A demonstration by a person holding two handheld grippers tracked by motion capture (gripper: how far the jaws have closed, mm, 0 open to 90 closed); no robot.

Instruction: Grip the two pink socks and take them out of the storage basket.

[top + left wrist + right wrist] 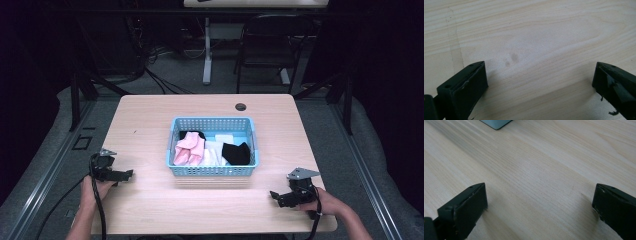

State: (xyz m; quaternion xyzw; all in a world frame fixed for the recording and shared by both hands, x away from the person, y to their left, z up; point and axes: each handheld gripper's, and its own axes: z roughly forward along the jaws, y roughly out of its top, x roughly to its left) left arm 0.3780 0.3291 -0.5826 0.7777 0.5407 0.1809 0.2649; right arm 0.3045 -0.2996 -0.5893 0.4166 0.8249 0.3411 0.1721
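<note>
High view: a light-blue perforated plastic basket [214, 148] of pink, white and black cloths sits mid-table on the pale wooden table [150, 120]; left gripper [125, 174] and right gripper [275, 196] rest near its front corners, jaws wide apart, empty; any pick should probably come straight down over one cloth.

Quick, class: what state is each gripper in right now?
Left gripper: open, holding nothing, above the bare table.
Right gripper: open, holding nothing.
</note>
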